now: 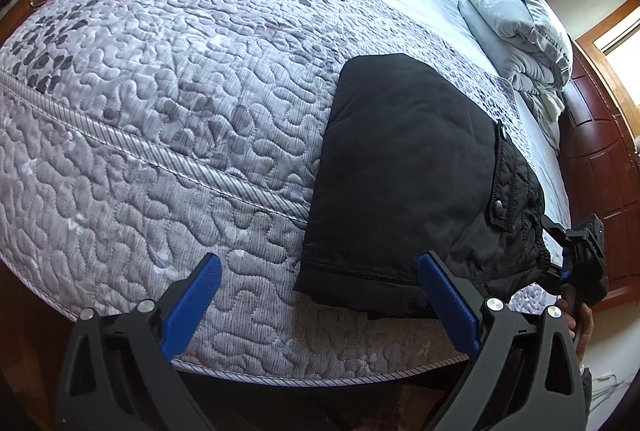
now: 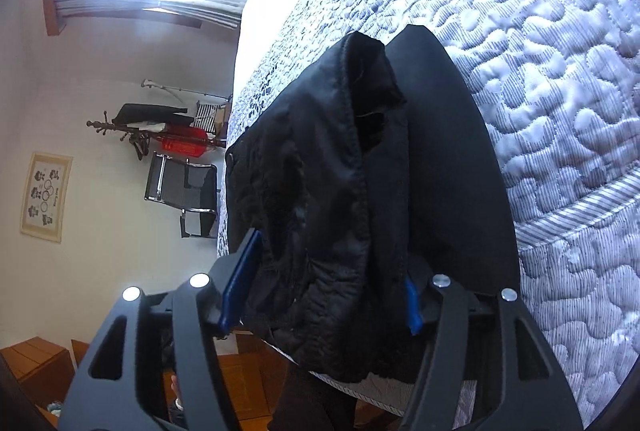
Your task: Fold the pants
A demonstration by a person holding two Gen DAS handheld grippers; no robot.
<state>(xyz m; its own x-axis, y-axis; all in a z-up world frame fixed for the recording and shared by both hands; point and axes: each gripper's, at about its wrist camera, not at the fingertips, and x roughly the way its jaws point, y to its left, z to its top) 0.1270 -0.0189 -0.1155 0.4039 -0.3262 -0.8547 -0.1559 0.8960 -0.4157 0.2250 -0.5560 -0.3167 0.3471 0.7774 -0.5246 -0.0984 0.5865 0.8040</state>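
Black pants [image 1: 404,171] lie folded near the bed [image 1: 160,111] edge. Right tool [image 2: 320,291] straddles their waistband, grip uncertain; left tool [image 1: 320,295] gapes, empty, just beside them. Lift evenly, keeping edges aligned.

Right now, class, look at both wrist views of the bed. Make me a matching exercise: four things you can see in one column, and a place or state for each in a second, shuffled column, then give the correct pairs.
Things
1. folded black pants
2. left gripper
3. right gripper
4. stacked grey pillows

Places or states
A. open, fingers spread, holding nothing
B. piled at the far end by the dark wooden headboard
C. lying on the grey quilted bedspread near its edge
D. around the pants' bunched end

Pairs: 1-C, 2-A, 3-D, 4-B
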